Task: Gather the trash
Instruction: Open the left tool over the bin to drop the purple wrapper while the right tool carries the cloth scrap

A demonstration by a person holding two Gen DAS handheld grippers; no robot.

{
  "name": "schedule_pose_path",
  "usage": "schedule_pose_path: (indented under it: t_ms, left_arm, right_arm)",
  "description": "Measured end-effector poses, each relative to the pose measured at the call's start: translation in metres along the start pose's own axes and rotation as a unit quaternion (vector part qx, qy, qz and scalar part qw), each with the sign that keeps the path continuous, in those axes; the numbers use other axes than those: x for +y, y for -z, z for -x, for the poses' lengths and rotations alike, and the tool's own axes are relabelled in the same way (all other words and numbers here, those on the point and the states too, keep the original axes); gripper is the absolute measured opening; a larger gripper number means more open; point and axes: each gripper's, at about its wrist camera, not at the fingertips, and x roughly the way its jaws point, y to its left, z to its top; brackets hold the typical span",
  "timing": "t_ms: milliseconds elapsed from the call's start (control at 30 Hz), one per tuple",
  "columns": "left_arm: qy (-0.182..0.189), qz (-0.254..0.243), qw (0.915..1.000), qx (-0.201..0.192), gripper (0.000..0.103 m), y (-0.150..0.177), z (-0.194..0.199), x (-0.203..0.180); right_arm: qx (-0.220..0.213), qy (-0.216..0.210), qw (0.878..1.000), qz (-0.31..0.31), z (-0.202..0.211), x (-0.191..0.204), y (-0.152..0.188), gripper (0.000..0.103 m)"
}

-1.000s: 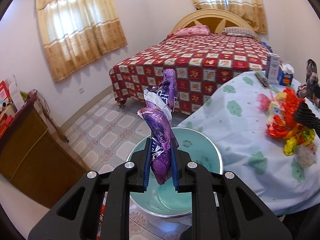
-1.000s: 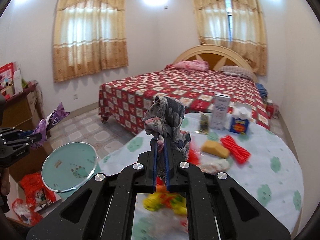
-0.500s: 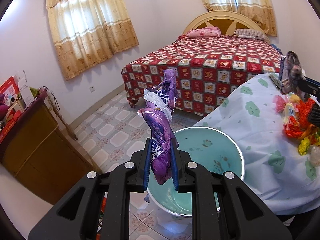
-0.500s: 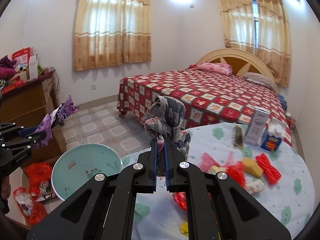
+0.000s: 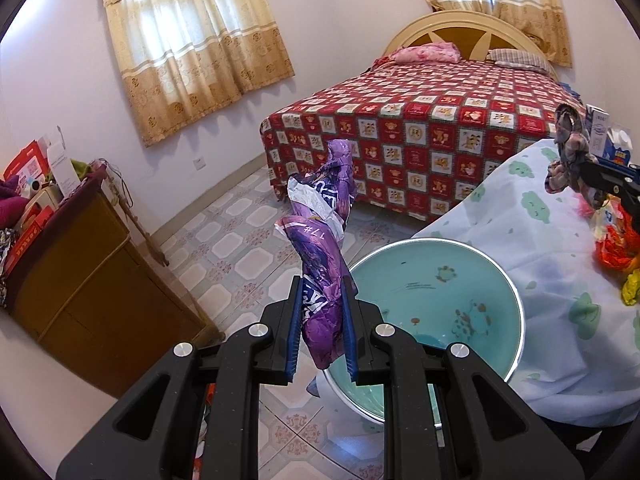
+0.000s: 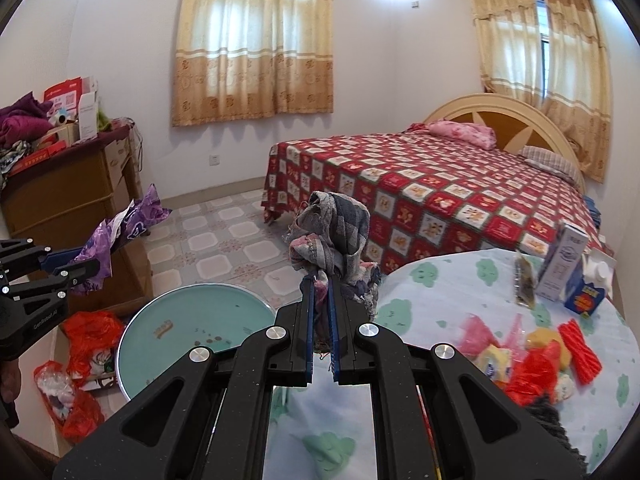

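Bedroom floor tiles lie beneath a teal basin (image 5: 440, 304) beside the bench (image 6: 460, 280). Left gripper (image 5: 322, 320) jaws pinch a purple wrapper (image 5: 320, 248); right gripper (image 6: 321, 320) jaws, nearly closed, clamp a rag (image 6: 336, 232), now nearer the basin than before.

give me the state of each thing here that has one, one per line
left gripper: shut on purple wrapper
purple wrapper: crumpled, held upright above the floor
right gripper: shut on plaid rag
plaid rag: bunched, held up
teal basin: upright, beside the table, no trash in it
red bag: crumpled on the floor
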Motion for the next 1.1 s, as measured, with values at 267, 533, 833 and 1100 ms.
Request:
schedule_pose_path:
  t_ms: [267,533,833,1100]
  left_arm:
    - [-0.007,0.007,0.9998,0.014,0.019,0.003,-0.011,0.005]
    - [-0.013,0.014,0.9995,0.026,0.019,0.005,-0.02,0.009]
    - [-0.008,0.016,0.9995,0.027,0.019,0.005,-0.02,0.01]
    - [-0.004,0.017,0.9995,0.027,0.019,0.005,-0.02,0.01]
  right_arm:
    - [0.01,-0.016,1.0,0.011,-0.016,0.016,0.001,0.007]
    - [0.018,-0.028,0.999,0.021,-0.027,0.029,0.001,0.007]
    - [0.021,-0.039,0.999,0.029,-0.032,0.041,0.001,0.007]
    - [0.021,-0.04,0.999,0.031,-0.031,0.044,0.001,0.007]
